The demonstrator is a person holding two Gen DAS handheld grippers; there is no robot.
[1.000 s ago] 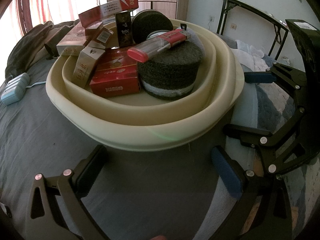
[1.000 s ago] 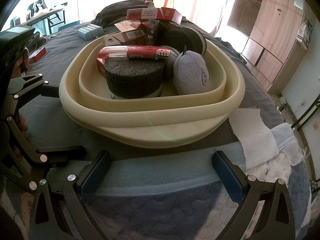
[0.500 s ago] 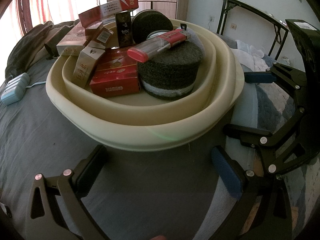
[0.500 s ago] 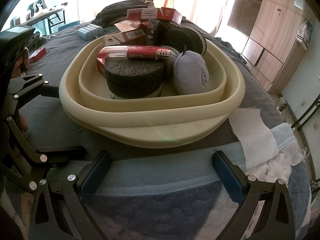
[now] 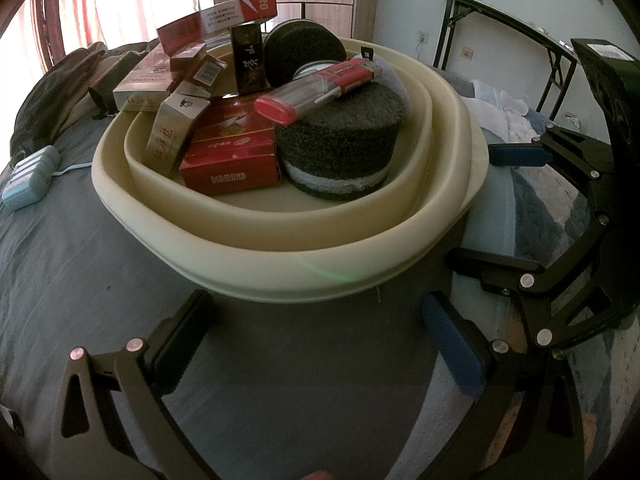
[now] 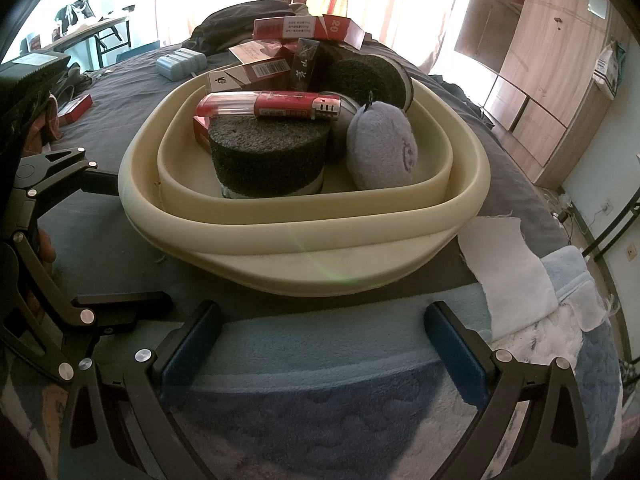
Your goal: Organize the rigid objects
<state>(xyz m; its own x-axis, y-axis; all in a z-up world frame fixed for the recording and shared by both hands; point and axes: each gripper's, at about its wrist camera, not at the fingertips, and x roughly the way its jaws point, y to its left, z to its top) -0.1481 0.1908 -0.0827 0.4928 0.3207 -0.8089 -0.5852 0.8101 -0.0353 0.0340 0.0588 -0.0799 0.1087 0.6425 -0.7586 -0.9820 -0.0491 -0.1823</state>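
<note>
A cream basin (image 5: pixel 288 264) (image 6: pixel 304 264) on the bed holds several cigarette boxes (image 5: pixel 230 160), a large red lighter (image 5: pixel 316 88) (image 6: pixel 272 106) lying on a dark round sponge (image 5: pixel 340 140) (image 6: pixel 268 160), a second dark sponge (image 6: pixel 368 76) and a lilac plush pouch (image 6: pixel 380 152). My left gripper (image 5: pixel 316 344) is open and empty just in front of the basin. My right gripper (image 6: pixel 320 348) is open and empty in front of the basin over a blue towel; it also shows at the right of the left wrist view (image 5: pixel 560 216).
A light blue case (image 5: pixel 28 180) (image 6: pixel 180 62) lies on the grey bedsheet beyond the basin. A red box (image 6: pixel 74 108) lies at the left. A white cloth (image 6: pixel 512 264) and blue towel (image 6: pixel 320 360) lie near the right gripper. A folding table (image 5: pixel 520 20) and a wardrobe (image 6: pixel 552 60) stand beyond the bed.
</note>
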